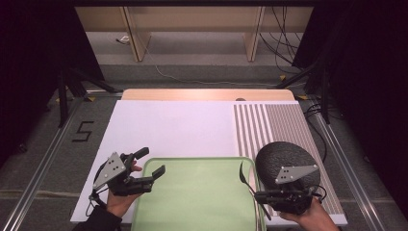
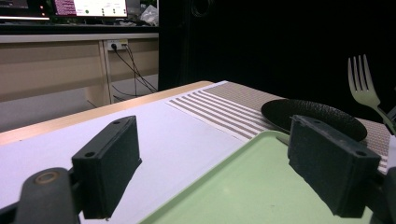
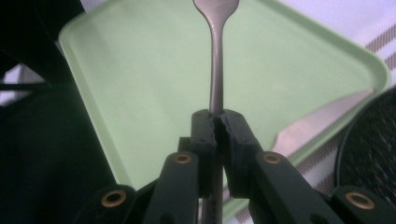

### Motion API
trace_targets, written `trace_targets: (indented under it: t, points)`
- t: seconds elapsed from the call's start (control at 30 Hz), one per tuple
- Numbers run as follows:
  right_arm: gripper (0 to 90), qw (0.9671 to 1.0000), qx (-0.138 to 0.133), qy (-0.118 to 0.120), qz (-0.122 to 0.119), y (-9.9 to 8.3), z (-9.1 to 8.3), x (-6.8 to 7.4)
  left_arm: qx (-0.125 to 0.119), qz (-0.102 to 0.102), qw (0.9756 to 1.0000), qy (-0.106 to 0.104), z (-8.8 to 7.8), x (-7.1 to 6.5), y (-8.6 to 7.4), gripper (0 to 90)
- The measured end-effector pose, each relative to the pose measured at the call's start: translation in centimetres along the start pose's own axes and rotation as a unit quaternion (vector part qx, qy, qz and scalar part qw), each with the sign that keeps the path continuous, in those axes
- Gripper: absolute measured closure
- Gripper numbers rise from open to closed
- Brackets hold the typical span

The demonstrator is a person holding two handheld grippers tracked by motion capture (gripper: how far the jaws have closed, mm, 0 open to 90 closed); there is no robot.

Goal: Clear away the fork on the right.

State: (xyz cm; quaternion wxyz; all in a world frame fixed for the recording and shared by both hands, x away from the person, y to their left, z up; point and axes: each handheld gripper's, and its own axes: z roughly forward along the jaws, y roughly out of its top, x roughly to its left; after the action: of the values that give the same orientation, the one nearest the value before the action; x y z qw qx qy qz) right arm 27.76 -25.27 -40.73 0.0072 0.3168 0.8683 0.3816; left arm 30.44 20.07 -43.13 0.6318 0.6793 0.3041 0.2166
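At the left of the high view, the left gripper [image 1: 152,163] is held at the near left corner of the green tray [image 1: 202,202], its jaws spread wide with nothing between them; in its own view the two pads [image 2: 109,168] stand well apart over the tray's edge and the white mat [image 1: 168,127]. The tray, bare of any load, lies in the middle at the near edge of the table. Further right, a fork [image 3: 216,56] is clamped by its handle in the right gripper [image 3: 218,122], whose jaws are pressed tight on the thin stem. A knife [image 3: 317,123] lies across the tray's right rim, between the tray and the black plate [image 1: 284,159], which rests on the striped mat [image 1: 284,120]. The step in hand is judged to be the carrying of the fork over the tray, perhaps for laying down. It would be done well if the grip were kept firm until the fork lay flat and low over the bare green surface, clear of the knife and rim, and only then loosened. The fork's long axis runs straight out along the jaws; its tines point away from the right hand [image 1: 312,219], and in the left gripper view they stand upward [image 2: 362,81] beyond the plate.
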Motion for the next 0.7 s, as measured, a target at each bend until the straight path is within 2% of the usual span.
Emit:
trace_targets:
  t: [0.07, 0.27, 0.37, 0.7]
  points:
    - [84.1, 1.0, -0.005, -0.003, 0.001, 0.3, 0.1, 0.4, 0.0, 0.0, 1.0, 0.0, 0.0, 0.0, 0.0, 16.5]
    - [84.1, 0.9998, -0.016, 0.007, 0.011, 0.8, 1.0, 1.2, 0.0, 0.001, 1.0, 0.0, 0.0, 0.0, 0.0, 16.6]
    - [84.1, 0.9998, -0.012, 0.012, 0.013, 1.0, 1.6, 1.6, 0.0, 0.001, 1.0, 0.0, 0.0, 0.0, 0.0, 16.6]
    - [84.1, 0.9994, 0.012, 0.008, 0.032, 1.3, 3.6, 2.5, 0.0, 0.001, 1.0, 0.0, 0.0, 0.0, 0.0, 16.5]
